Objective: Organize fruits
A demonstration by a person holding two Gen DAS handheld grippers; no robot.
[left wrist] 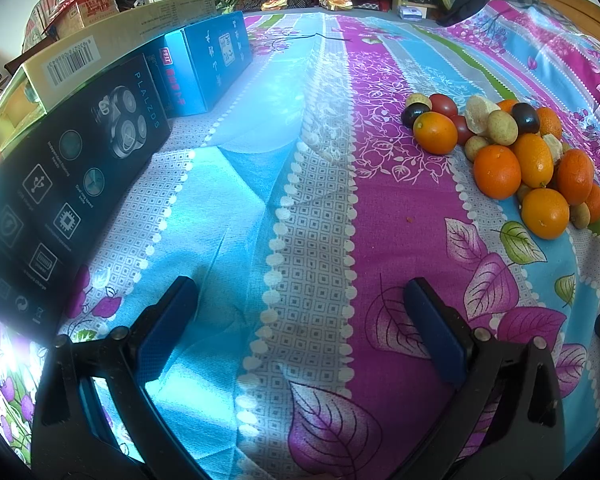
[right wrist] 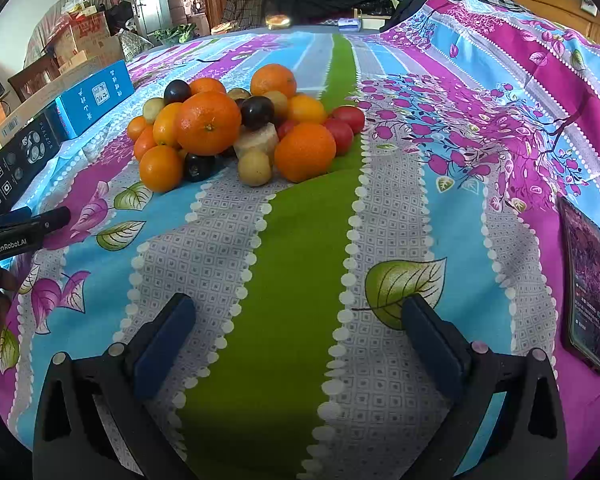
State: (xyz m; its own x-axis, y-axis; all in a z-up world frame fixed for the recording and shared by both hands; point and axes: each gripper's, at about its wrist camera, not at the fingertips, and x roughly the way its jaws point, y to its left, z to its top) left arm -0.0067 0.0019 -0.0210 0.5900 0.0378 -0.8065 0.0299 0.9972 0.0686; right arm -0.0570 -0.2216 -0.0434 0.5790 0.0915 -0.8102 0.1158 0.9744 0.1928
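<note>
both grippers are over the flowered bedsheet (right wrist: 300, 240), and nothing is in either one. the left gripper (left wrist: 300, 300) has its blue pads spread wide, bare cloth between them, pointing up the sheet with the fruit pile (left wrist: 512, 148) off ahead to its right. the right gripper (right wrist: 300, 312) is spread just as wide, empty, looking straight up the green stripe at the same pile.

the heap sits in the middle of the sheet, all touching: oranges (right wrist: 208, 122) stacked on top and around the edges, dark plums (right wrist: 257, 111) tucked among them, red tomatoes (right wrist: 348, 118) on the right-hand side from the right wrist view, small tan round fruits (right wrist: 254, 168) at the front, and a pale cut chunk (right wrist: 258, 140) in the centre that i can't identify.

along the left edge, a black shaver box (left wrist: 60, 184) lies beside a blue box (left wrist: 208, 64), with a cardboard box (left wrist: 80, 60) behind them. a phone (right wrist: 590, 284) lies flat, screen lit, at the right edge, well apart from the fruit.
</note>
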